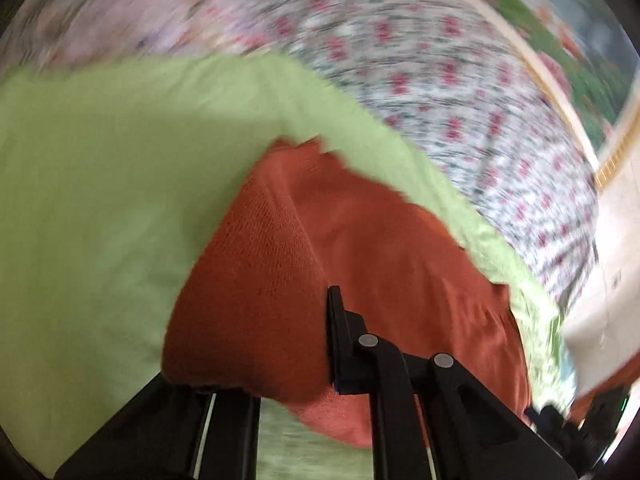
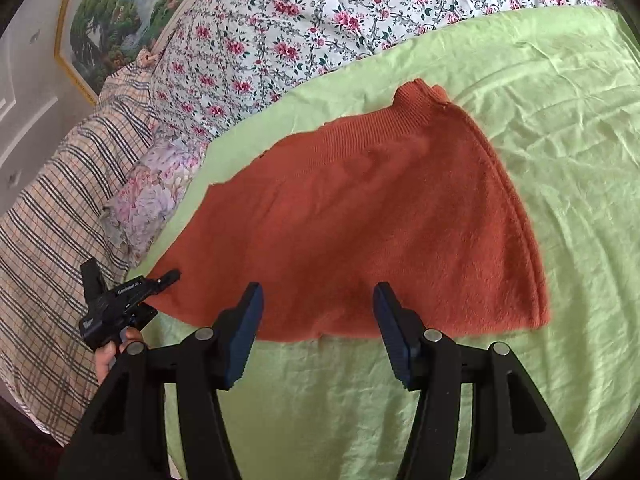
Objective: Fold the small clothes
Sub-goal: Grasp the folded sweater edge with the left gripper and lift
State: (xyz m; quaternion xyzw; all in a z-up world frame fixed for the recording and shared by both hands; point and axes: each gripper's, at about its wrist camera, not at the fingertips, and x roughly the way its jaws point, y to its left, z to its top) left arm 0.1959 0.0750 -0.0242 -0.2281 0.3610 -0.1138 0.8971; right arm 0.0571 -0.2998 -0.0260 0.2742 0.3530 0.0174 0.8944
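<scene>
A rust-orange knit garment (image 2: 360, 216) lies on a light green sheet (image 2: 560, 128). My right gripper (image 2: 318, 334) is open and empty, its fingertips over the garment's near hem. My left gripper (image 2: 168, 276) shows at the garment's left corner in the right wrist view. In the blurred left wrist view the garment (image 1: 340, 248) drapes over the left finger and hides it; the right finger (image 1: 338, 340) shows. The left gripper (image 1: 280, 344) holds the cloth lifted.
A floral quilt (image 2: 300, 20) lies behind the green sheet. A plaid cloth (image 2: 60, 200) and a pale floral pillow (image 2: 152, 188) lie to the left. A framed landscape picture (image 2: 116, 12) leans on the wall.
</scene>
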